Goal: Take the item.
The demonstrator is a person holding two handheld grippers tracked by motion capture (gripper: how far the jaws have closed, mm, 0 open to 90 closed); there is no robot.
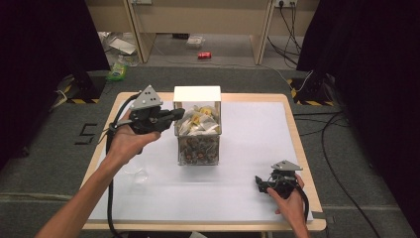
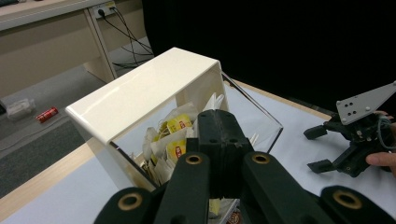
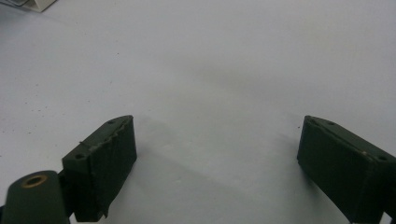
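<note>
The left gripper (image 1: 179, 113) is held up at the clear box (image 1: 197, 130), its closed jaws pressed together at the box's left rim, over the upper compartment. Nothing is seen clamped between the jaws in the left gripper view; they are simply shut, pad against pad, with the tip poised over the tea bags (image 2: 177, 135). Those tea bags, white paper with yellow tags, are heaped in the box's rear compartment, just under the cream-white lid (image 1: 196, 93) that covers the back of the box. In front of them, in the box's nearer compartment, a pile of dark round capsules (image 1: 198, 148) is seen through the clear wall.

The box itself is placed on the white sheet (image 1: 247, 134) that covers the table, near the far edge and a little left of centre. A clear plastic cup (image 1: 135, 174) is made out to the front left of the box, just beside the left forearm, though it is faint against the sheet.

The right gripper (image 1: 259, 183) is rested on the sheet well to the front right of the box, near the table's right front corner. Its jaws are spread wide and nothing is held between them; bare white sheet is seen between the two black pads (image 3: 100, 161) in the right gripper view.
</note>
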